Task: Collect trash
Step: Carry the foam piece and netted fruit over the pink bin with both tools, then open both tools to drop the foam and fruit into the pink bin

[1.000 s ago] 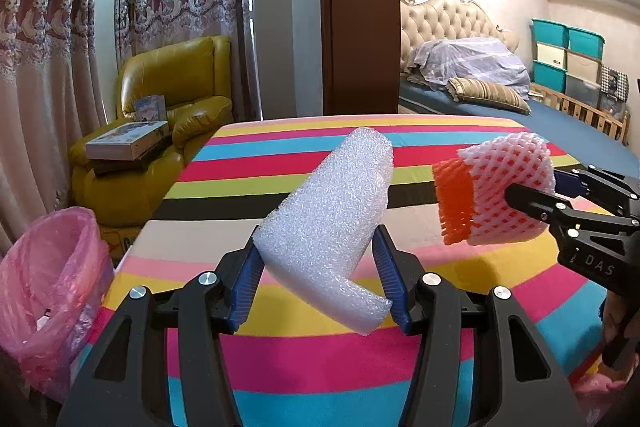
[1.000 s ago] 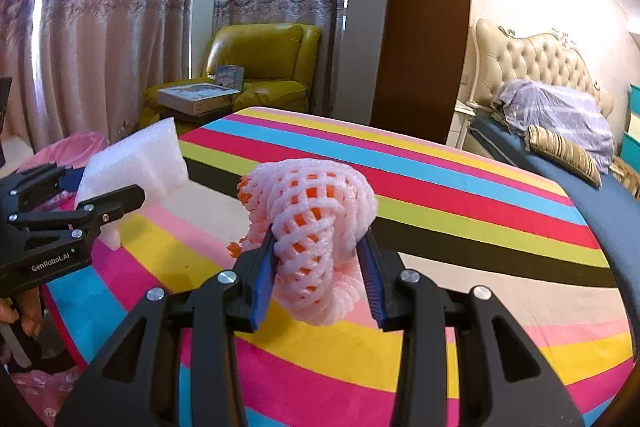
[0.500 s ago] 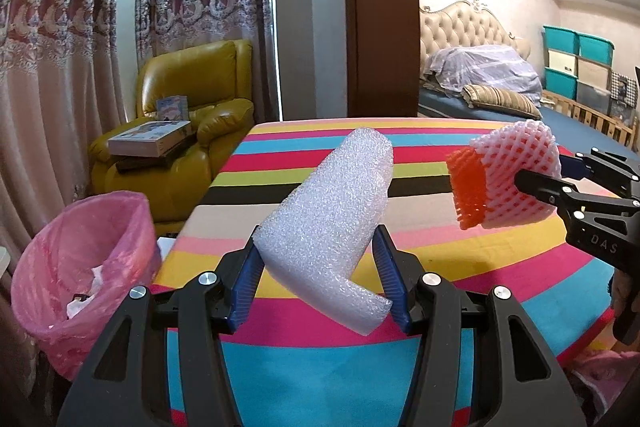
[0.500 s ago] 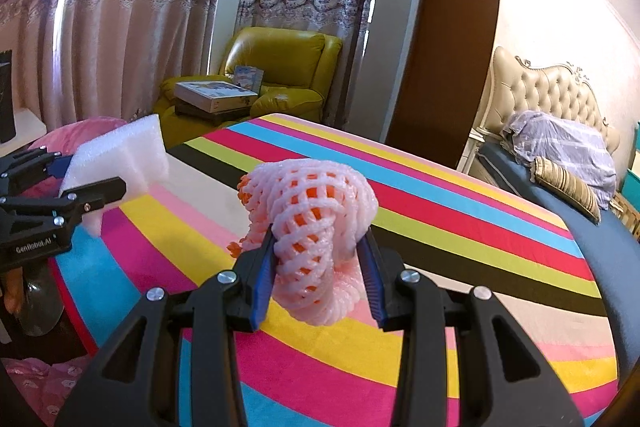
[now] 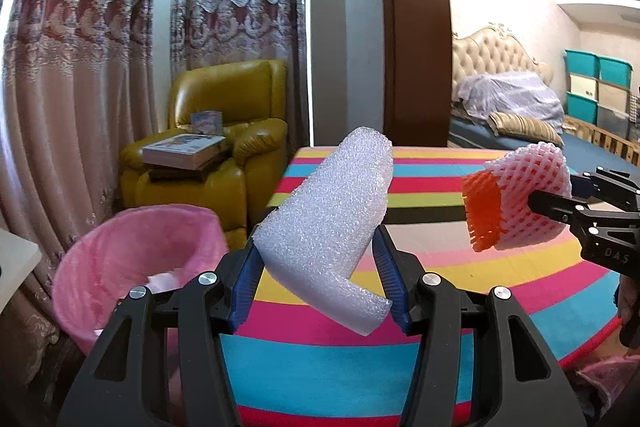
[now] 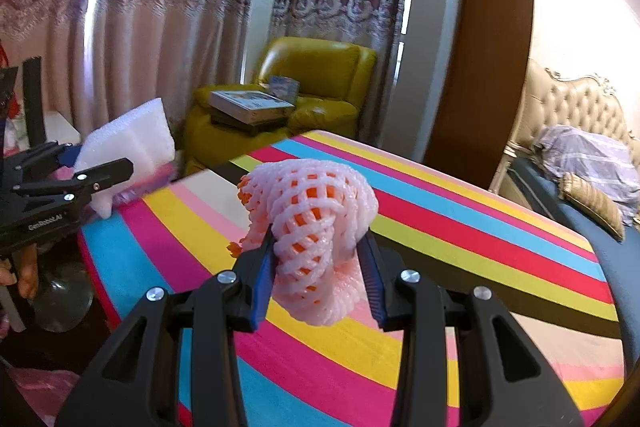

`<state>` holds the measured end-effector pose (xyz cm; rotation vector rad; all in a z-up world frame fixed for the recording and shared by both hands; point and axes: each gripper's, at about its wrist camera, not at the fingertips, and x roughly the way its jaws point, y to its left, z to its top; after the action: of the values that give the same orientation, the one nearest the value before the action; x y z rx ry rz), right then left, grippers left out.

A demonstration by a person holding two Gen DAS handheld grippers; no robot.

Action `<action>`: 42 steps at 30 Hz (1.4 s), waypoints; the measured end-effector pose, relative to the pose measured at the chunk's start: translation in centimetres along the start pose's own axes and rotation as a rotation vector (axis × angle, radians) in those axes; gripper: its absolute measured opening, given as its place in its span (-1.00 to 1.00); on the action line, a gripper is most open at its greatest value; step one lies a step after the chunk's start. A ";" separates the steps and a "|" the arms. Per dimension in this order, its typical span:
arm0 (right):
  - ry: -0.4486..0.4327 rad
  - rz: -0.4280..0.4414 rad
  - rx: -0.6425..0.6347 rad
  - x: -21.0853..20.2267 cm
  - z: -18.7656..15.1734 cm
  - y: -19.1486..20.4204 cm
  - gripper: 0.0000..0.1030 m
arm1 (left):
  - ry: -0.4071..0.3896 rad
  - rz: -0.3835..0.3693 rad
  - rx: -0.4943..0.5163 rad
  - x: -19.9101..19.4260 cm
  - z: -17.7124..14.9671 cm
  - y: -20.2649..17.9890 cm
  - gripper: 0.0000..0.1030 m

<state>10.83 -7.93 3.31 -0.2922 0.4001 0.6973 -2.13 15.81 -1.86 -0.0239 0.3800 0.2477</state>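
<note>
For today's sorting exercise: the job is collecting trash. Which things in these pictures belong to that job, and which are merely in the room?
Belong to the job:
white foam sheet, clamped in the left gripper
pink-and-orange foam net, clamped in the right gripper
pink-lined bin

Merely in the room:
yellow armchair
books on the armchair
striped table
bed
teal boxes

The left gripper (image 5: pixel 318 281) swung left off the striped table (image 5: pixel 460 259) toward its near left corner, carrying the white foam (image 5: pixel 326 227) with it. The pink bin (image 5: pixel 132 263), at the frame's left edge a second earlier, came to sit just left of the foam and looked larger. The right gripper (image 6: pixel 320 275) with its foam net (image 6: pixel 316 219) followed, so more of the curtains (image 6: pixel 168 11) and the yellow armchair (image 6: pixel 316 87) came into its view.
</note>
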 end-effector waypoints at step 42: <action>0.021 0.377 -0.144 14.3 14.0 21.3 -0.13 | 0.069 0.314 -0.281 -0.7 -0.1 20.3 0.01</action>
<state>10.14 21.11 6.61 -0.3652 0.4307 1.0962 -7.79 35.33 -1.25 -0.2505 0.4152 0.6107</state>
